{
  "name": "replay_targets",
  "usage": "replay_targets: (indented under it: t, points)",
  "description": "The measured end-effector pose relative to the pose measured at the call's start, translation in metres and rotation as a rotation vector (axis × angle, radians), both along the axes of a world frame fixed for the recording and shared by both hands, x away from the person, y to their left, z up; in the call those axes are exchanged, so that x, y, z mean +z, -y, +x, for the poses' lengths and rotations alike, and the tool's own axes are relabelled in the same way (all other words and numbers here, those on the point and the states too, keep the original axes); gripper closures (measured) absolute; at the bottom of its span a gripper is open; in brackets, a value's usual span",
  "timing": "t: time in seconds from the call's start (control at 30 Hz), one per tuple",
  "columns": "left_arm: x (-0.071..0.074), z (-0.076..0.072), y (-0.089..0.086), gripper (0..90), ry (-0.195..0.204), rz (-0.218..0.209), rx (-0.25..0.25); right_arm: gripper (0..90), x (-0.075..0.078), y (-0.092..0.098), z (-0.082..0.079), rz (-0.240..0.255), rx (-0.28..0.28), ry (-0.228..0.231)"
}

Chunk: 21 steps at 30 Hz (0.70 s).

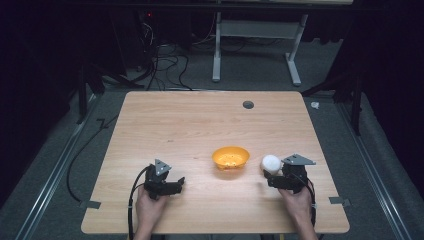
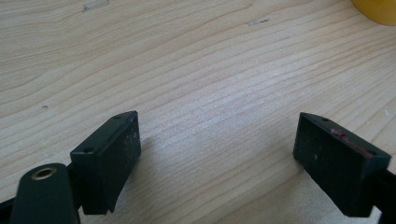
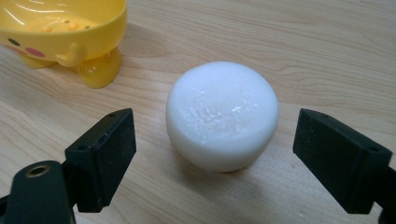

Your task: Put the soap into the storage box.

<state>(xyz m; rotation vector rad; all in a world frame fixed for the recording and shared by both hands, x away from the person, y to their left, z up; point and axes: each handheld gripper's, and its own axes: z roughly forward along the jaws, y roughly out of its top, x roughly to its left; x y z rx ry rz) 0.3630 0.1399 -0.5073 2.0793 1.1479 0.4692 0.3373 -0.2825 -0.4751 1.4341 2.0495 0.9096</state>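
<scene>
A white, round, flat-topped lump rests on the wooden table, just right of a yellow bowl with small feet and a cartoon face. My right gripper is open at the table's front right. Its jaws stand on either side of the lump with a gap on both sides, not touching it. My left gripper is open at the front left, low over bare wood with nothing between its jaws. The bowl's edge shows at the top right of the left gripper view.
A round dark grommet sits near the table's far edge. Beyond the table are a white desk frame and tangled cables on the floor. Bare wood lies between the grippers and behind the bowl.
</scene>
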Motion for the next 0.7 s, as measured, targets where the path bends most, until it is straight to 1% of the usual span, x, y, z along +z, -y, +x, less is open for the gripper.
replay_targets:
  t: [0.07, 0.2, 0.47, 0.7]
  points:
    - [0.0, 0.0, 0.0, 15.4, 0.0, 0.0, 0.0, 13.8, 0.001, -0.001, 0.003, 0.001, 0.002, -0.006]
    - [0.0, 0.0, 0.0, 15.4, 0.0, 0.0, 0.0, 13.8, 0.0, -0.001, 0.005, 0.008, 0.004, -0.003]
    - [0.0, 0.0, 0.0, 15.4, 0.0, 0.0, 0.0, 14.0, -0.004, -0.005, 0.011, 0.013, -0.009, -0.01]
    - [0.0, 0.0, 0.0, 15.4, 0.001, 0.001, 0.001, 14.3, -0.01, -0.005, 0.02, 0.007, -0.023, -0.028]
